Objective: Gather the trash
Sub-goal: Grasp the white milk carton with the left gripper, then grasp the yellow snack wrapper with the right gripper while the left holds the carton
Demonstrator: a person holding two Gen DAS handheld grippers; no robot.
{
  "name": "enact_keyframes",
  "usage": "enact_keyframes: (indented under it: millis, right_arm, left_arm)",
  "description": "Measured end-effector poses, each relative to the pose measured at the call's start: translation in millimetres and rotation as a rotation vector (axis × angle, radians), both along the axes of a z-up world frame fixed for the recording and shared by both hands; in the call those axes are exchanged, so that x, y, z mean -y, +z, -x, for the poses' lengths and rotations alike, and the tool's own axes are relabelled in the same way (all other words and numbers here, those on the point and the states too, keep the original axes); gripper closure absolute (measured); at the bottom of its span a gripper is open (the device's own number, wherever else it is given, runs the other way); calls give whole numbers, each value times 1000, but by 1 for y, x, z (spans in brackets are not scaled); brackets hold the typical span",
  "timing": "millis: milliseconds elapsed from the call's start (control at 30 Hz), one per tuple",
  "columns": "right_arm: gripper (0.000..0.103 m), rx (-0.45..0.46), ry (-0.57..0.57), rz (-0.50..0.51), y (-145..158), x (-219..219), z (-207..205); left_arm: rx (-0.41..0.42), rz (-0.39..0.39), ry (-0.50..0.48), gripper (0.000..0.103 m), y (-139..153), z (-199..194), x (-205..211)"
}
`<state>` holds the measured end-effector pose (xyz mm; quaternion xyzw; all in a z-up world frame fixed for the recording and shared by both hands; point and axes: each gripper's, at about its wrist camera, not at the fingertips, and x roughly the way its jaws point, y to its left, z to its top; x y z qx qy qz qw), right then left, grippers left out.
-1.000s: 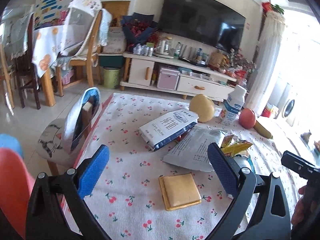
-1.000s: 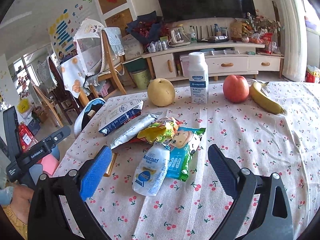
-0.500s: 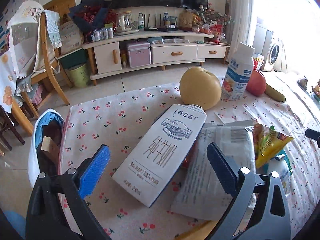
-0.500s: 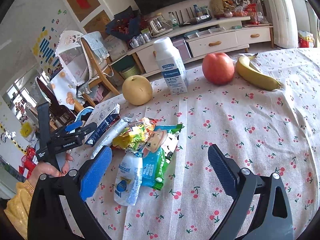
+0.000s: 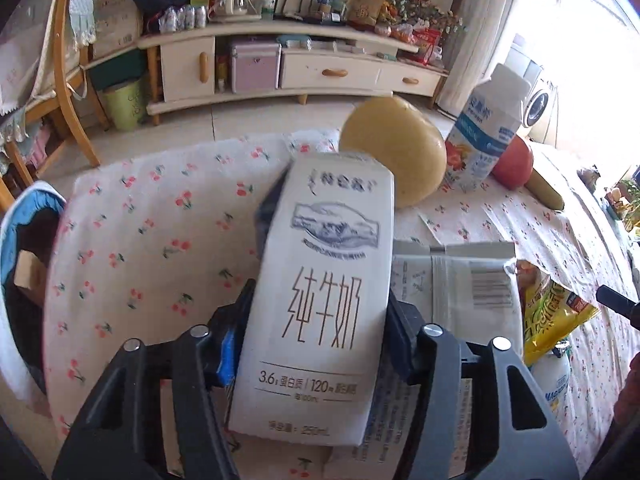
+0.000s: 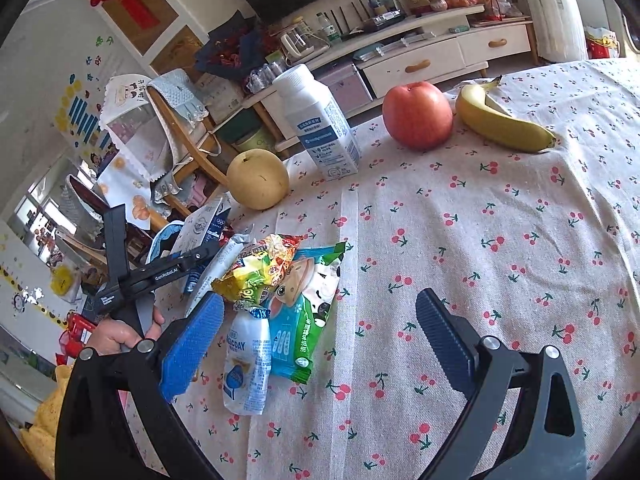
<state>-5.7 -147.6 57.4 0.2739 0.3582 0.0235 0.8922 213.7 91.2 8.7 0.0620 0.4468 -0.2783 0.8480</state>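
Note:
A white milk carton [image 5: 328, 280] lies on the cherry-print tablecloth [image 5: 152, 232], resting on a grey foil bag [image 5: 460, 292]. My left gripper [image 5: 318, 300] straddles the carton's lower half; its jaws are closing and both pads touch the carton's sides. From the right wrist view the same carton [image 6: 202, 222] pokes out beyond the left gripper [image 6: 208, 250], which a hand holds. My right gripper [image 6: 320, 298] hangs open above the table, over a yellow snack bag [image 6: 260, 268], a green wipes pack [image 6: 308, 304] and a white pouch [image 6: 246, 364].
A pear [image 6: 258, 180], a white bottle [image 6: 320, 120], an apple [image 6: 418, 114] and a banana [image 6: 500, 128] stand along the table's far side. A blue-rimmed bag [image 5: 24, 260] sits off the table's left edge. A green bin [image 5: 122, 106] stands on the floor.
The left gripper moved forward and down onto the milk carton, and its wide jaws came in against its sides. The right gripper shifted slightly and rolled, still open.

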Motion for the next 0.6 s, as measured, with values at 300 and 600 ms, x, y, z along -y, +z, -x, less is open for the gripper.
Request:
enact_keyframes:
  millis: [300,600]
  right_arm:
    - [7,18,-10,37,7,1,5]
    - [7,-2,-59,77,7,18,7]
  left_arm:
    - [-21,-11,-189,49,3,51,43]
    - [-46,2,-358,49,5,122,89]
